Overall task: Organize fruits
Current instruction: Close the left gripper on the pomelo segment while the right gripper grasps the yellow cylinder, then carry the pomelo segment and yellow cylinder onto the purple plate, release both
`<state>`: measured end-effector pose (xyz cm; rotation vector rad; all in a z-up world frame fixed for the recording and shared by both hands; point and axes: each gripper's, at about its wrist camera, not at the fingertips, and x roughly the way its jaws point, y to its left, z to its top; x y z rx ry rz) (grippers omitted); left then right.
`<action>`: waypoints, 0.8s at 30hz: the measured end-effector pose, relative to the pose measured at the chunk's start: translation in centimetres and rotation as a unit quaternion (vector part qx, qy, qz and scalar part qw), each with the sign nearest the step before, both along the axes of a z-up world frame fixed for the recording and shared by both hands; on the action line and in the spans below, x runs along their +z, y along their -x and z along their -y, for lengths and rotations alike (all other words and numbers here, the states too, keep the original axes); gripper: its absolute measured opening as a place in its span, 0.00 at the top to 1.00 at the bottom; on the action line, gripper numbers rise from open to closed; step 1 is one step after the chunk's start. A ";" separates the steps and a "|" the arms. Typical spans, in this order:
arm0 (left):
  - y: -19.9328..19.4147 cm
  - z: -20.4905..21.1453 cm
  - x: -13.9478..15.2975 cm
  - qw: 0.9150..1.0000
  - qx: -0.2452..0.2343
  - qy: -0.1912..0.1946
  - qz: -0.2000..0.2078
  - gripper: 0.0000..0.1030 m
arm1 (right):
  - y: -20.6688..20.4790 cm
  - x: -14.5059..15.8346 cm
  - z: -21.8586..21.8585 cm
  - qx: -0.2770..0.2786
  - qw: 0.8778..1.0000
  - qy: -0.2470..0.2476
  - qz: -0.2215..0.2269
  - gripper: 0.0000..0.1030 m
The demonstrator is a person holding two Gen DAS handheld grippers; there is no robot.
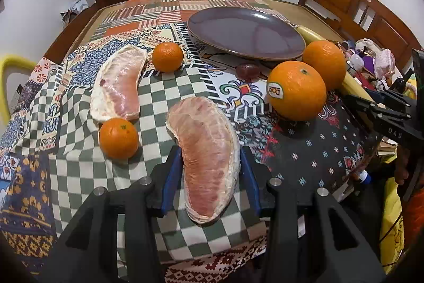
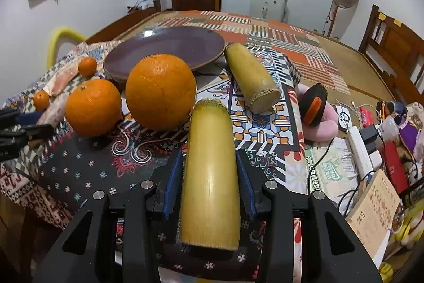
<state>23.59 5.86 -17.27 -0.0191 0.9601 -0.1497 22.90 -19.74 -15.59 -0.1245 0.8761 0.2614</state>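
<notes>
My left gripper [image 1: 210,163] is closed around a pink pomelo segment [image 1: 206,150] lying on the tablecloth. A second pomelo segment [image 1: 119,84], two small tangerines [image 1: 167,56] [image 1: 118,138], two big oranges [image 1: 296,90] [image 1: 324,62] and a dark plum [image 1: 247,70] lie before the empty purple plate [image 1: 246,32]. My right gripper [image 2: 210,166] is shut on a yellow sugarcane piece [image 2: 210,171]. Another cane piece [image 2: 250,77] lies beside the plate [image 2: 169,49]; the oranges [image 2: 160,90] [image 2: 92,106] sit to the left.
Clutter lies at the right table edge: a black and orange gadget on a pink cushion [image 2: 314,105], a power strip [image 2: 360,147], cables and papers. Wooden chairs [image 1: 352,7] stand right, a yellow chair [image 1: 10,70] left.
</notes>
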 end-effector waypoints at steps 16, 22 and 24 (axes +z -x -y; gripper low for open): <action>-1.4 0.3 -0.1 0.999 -0.031 -0.011 0.001 0.58 | -0.1 -0.2 0.2 -0.001 1.000 -0.019 -0.005 0.67; -0.9 0.3 1.2 0.999 -0.026 -0.010 0.026 0.59 | 0.5 0.6 0.7 -0.007 1.000 -0.023 0.011 0.67; -0.8 0.3 2.1 0.999 -0.026 -0.009 0.036 0.59 | 0.6 1.2 0.9 -0.010 0.999 -0.027 0.018 0.67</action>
